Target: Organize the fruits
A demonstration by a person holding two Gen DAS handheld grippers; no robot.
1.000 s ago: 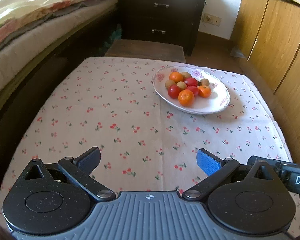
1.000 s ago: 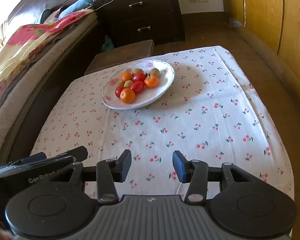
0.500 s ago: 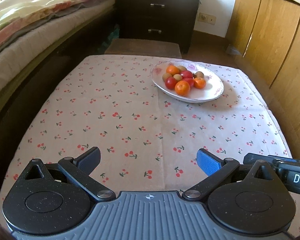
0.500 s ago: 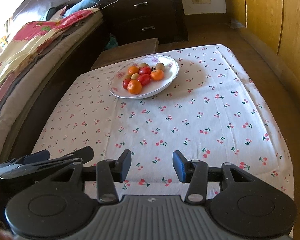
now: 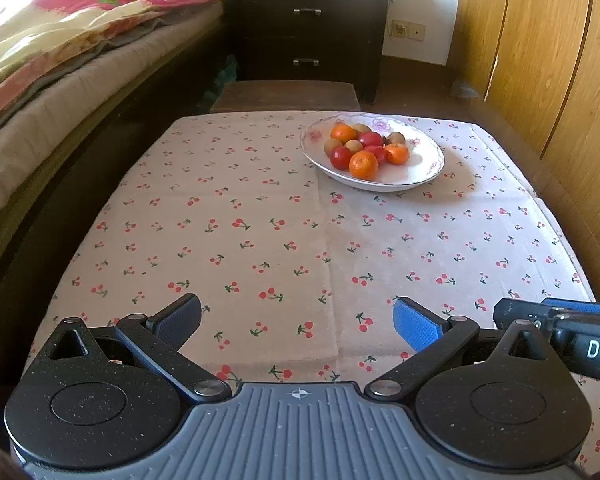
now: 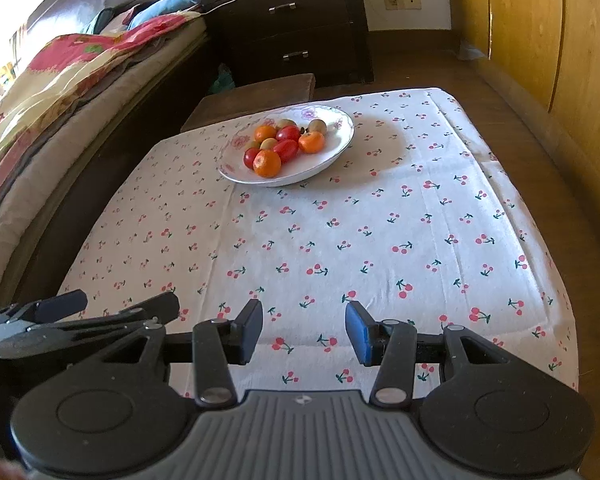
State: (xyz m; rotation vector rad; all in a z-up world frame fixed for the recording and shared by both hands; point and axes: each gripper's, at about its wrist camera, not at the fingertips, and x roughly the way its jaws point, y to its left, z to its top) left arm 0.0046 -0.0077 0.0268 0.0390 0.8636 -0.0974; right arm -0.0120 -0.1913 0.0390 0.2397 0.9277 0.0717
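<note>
Both claws — left claw (image 5: 296, 318) and right claw (image 6: 304, 330) — released and empty, well short of the white floral-rimmed ceramic plate (image 6: 332, 152) of heaped oranges, tomatoes and brown fruit (image 6: 284, 144) on the cherry-print surface (image 6: 340, 248); approaching low and singling out an outer fruit looks wisest.

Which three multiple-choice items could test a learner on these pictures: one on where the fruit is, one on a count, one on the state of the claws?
1. Where does the fruit lie?
A. Scattered on the cloth
B. In the white oval floral-rimmed plate
C. On the bed

2. How many round orange mandarins are there?
A. One
B. Three
C. Five

3. What state are both claws in?
A. Open and empty
B. Shut on fruit
C. One holds the plate

Answers:
1 B: the fruit is heaped in the white oval floral-rimmed plate on the cherry-print tablecloth.
2 B: three round orange mandarins show among red and brown fruits.
3 A: the left claw and right claw have fingers apart, nothing between them.
</note>
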